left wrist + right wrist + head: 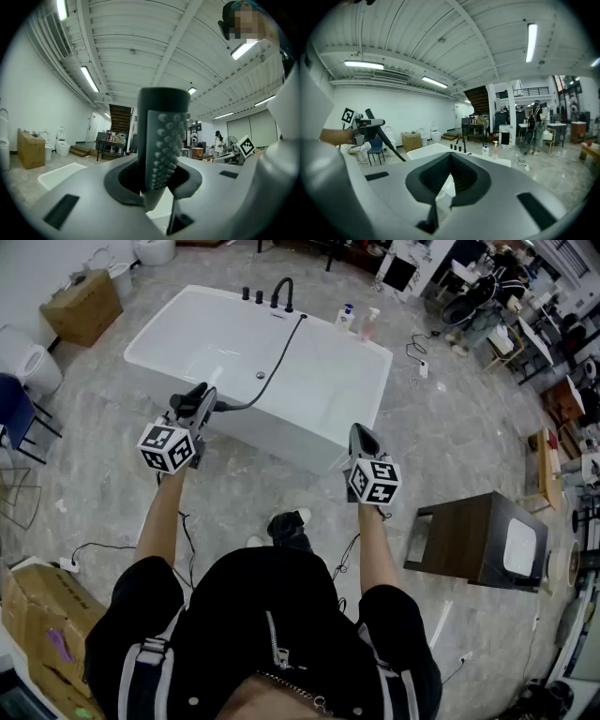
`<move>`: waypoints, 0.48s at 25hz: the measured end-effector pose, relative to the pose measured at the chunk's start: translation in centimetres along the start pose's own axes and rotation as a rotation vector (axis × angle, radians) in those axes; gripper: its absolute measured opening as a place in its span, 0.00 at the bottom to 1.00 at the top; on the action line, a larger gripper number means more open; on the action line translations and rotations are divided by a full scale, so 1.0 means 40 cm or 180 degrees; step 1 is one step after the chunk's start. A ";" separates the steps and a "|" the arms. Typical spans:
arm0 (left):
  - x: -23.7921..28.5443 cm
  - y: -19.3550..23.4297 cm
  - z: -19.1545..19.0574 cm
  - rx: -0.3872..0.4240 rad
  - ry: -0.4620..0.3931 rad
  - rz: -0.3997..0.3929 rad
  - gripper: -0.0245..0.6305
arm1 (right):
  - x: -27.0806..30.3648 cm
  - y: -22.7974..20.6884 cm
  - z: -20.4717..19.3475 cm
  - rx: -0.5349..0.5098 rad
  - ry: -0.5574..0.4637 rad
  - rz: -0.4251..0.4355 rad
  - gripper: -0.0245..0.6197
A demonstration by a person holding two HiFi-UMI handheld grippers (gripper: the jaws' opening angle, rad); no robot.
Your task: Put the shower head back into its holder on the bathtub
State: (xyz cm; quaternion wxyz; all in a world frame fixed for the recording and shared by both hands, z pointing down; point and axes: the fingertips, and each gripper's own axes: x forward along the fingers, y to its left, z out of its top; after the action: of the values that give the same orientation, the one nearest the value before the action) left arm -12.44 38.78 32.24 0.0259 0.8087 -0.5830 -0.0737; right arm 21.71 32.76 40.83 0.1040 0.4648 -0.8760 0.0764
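Observation:
A white bathtub (pixel 323 432) stands in front of me, with a black faucet (pixel 282 292) and knobs on its far rim. My left gripper (pixel 201 397) is over the tub's near left edge, shut on the dark shower head (pixel 190 396). Its black hose (pixel 277 362) runs across the tub to the far rim. In the left gripper view the shower head (pixel 164 131) stands upright between the jaws of the left gripper (pixel 157 185), nozzle face to the right. My right gripper (pixel 362 434) is over the tub's near right corner, shut and empty (pixel 449 180). From there I see the shower head (pixel 370 123) at left.
Two bottles (pixel 359 322) stand on the tub's far right corner. A dark wooden side table (pixel 473 540) is at my right. A cardboard box (pixel 82 306), a toilet (pixel 28 362) and a blue chair (pixel 14 409) are on the left. Cables lie on the floor.

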 end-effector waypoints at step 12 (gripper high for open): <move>-0.017 -0.019 0.013 0.0018 0.0000 0.0056 0.21 | -0.016 -0.034 -0.003 -0.0082 -0.0208 -0.0017 0.31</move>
State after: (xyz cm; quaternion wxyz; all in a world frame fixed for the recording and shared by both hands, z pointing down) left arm -12.03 39.71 31.70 0.0243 0.8036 -0.5903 -0.0718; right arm 23.18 32.54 40.85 0.0816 0.4680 -0.8785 0.0497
